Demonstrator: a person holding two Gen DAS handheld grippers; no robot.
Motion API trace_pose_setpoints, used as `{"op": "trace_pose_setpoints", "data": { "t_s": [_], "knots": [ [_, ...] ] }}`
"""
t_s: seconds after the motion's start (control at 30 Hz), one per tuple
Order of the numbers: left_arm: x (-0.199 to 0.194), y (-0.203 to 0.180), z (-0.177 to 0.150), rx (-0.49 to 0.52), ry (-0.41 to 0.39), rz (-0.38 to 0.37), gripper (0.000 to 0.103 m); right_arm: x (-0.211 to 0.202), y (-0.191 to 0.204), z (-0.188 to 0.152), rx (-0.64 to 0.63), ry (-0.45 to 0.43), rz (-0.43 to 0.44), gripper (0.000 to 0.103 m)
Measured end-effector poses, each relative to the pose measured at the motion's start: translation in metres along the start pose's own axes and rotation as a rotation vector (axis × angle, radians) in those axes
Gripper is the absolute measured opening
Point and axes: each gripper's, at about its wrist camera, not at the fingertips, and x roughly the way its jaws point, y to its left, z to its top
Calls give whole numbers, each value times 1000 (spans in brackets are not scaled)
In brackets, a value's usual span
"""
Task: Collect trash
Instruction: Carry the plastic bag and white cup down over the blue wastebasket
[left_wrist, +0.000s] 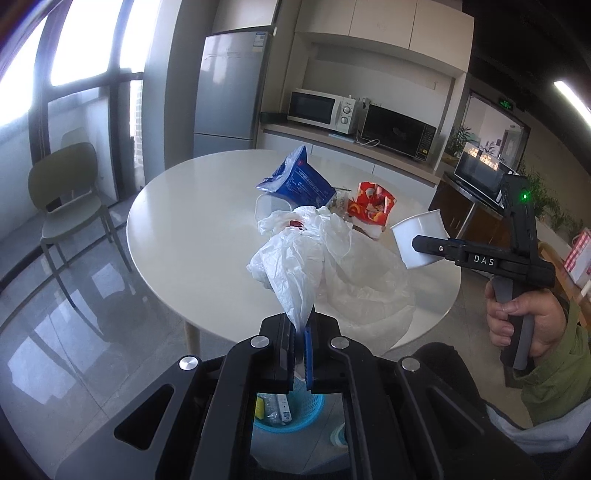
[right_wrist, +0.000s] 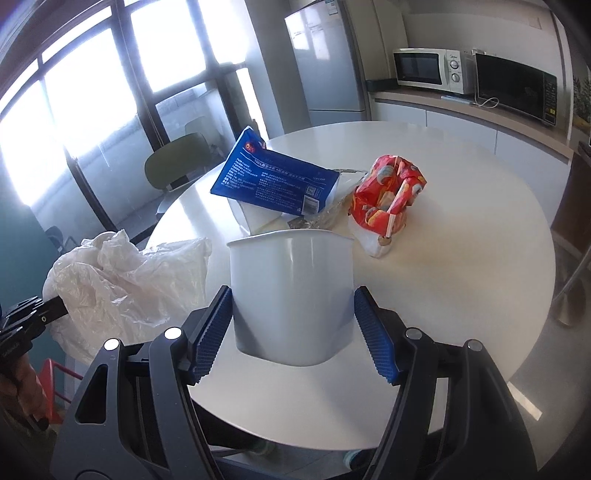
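Observation:
My left gripper (left_wrist: 300, 325) is shut on a crumpled white plastic bag (left_wrist: 295, 258) and holds it over the near edge of the round white table (left_wrist: 177, 236); the bag also shows in the right wrist view (right_wrist: 122, 280). My right gripper (right_wrist: 291, 325) is shut on a white plastic cup (right_wrist: 291, 291) and holds it above the table; the cup shows in the left wrist view (left_wrist: 419, 238) too. A blue packet (right_wrist: 273, 177), a red wrapper (right_wrist: 388, 195) and clear packaging remain on the table. A blue trash basket (left_wrist: 288, 413) with some litter stands on the floor below my left gripper.
A green chair (left_wrist: 70, 206) stands left of the table by the windows. A fridge (left_wrist: 229, 92), counter and two microwaves (left_wrist: 321, 105) lie behind the table. A person's hand (left_wrist: 524, 317) holds the right gripper's handle.

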Motion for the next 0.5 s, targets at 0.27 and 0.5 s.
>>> {"op": "trace_pose_setpoints", "data": {
  "t_s": [0.27, 0.5],
  "knots": [
    [-29, -2, -42, -21, 69, -6, 3, -40, 12, -54, -66, 35, -24, 64],
    [-41, 19, -84, -80, 141, -20, 3, -63, 17, -104, -112, 77, -58, 64]
  ]
}}
